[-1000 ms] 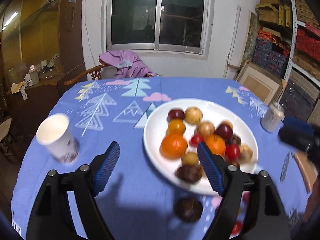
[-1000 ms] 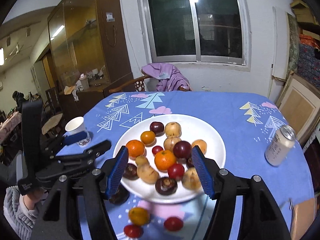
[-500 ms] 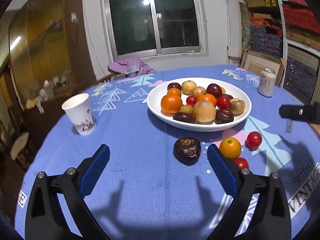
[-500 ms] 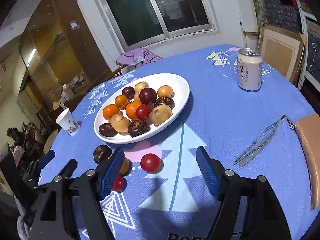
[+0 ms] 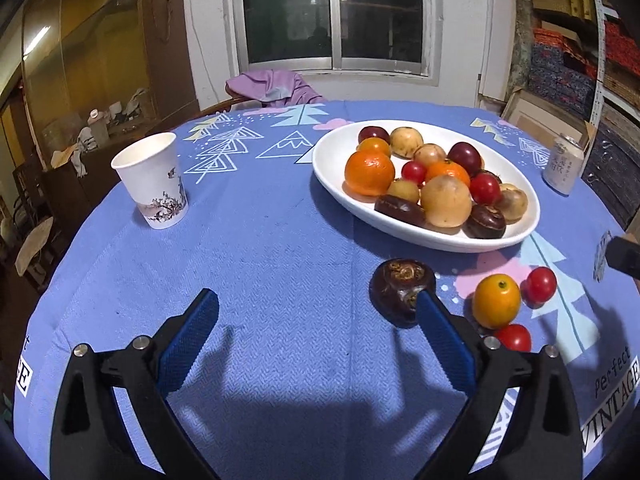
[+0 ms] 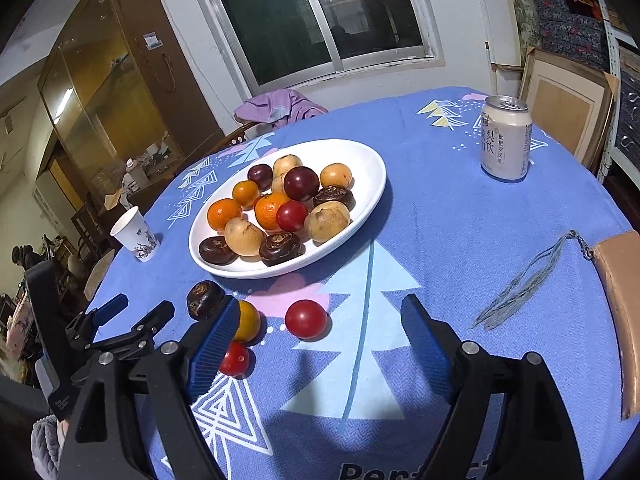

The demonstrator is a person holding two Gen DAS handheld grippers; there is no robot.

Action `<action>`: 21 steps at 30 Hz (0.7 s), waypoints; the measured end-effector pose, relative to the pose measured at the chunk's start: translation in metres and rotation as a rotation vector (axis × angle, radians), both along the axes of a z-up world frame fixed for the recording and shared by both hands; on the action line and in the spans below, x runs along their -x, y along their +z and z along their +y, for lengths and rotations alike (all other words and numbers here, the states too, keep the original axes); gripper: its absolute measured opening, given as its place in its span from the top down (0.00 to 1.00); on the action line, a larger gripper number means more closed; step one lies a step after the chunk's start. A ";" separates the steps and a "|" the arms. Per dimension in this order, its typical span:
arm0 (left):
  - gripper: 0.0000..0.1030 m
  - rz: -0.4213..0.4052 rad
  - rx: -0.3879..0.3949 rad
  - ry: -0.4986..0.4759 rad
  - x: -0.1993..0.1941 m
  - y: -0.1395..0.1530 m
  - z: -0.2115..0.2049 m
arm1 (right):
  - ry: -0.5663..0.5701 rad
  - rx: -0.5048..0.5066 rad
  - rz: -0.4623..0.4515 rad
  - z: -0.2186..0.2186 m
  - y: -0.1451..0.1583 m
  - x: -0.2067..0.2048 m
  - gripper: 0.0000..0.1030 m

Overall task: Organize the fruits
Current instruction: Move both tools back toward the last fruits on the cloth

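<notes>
A white plate [image 5: 332,164] [image 6: 372,168] holds several oranges, plums, tomatoes and brown fruits. Loose on the blue cloth in front of it lie a dark brown fruit [image 5: 400,284] [image 6: 204,298], a small orange [image 5: 496,300] [image 6: 248,320], a red tomato [image 5: 541,284] [image 6: 306,319] and a second tomato [image 5: 514,337] [image 6: 235,359]. My left gripper [image 5: 318,328] is open and empty, low over the cloth, left of the dark fruit. My right gripper [image 6: 320,340] is open and empty, with the red tomato just ahead between its fingers. The left gripper also shows in the right wrist view [image 6: 134,312].
A paper cup [image 5: 154,184] [image 6: 136,234] stands left of the plate. A drink can [image 6: 505,138] [image 5: 562,164] stands at the right. A tan pouch [image 6: 620,304] with a tassel lies at the right edge. A chair with purple cloth [image 5: 276,88] is behind the table.
Both grippers have pulled back from over the plate and come down low to the near side of the table. The loose fruits now lie just ahead of them. Both stayed open.
</notes>
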State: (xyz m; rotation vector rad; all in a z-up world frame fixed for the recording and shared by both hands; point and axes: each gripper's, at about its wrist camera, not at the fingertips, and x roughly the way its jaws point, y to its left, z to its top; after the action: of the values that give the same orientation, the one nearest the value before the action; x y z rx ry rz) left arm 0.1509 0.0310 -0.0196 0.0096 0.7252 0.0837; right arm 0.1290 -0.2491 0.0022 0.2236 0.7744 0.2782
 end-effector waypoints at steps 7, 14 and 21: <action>0.06 0.016 -0.011 0.019 -0.011 -0.001 -0.002 | 0.003 -0.007 0.001 -0.001 0.001 0.001 0.18; 0.06 0.038 -0.022 0.038 -0.020 -0.004 -0.004 | 0.009 -0.013 0.000 0.000 0.002 0.002 0.18; 0.06 0.064 -0.039 0.035 -0.028 -0.007 -0.007 | 0.008 -0.020 0.001 -0.002 0.002 0.002 0.18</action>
State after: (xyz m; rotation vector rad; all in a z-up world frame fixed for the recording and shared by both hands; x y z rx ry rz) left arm 0.1785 0.0238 -0.0268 0.0368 0.7877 0.1318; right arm 0.1271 -0.2508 0.0047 0.2393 0.7744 0.2932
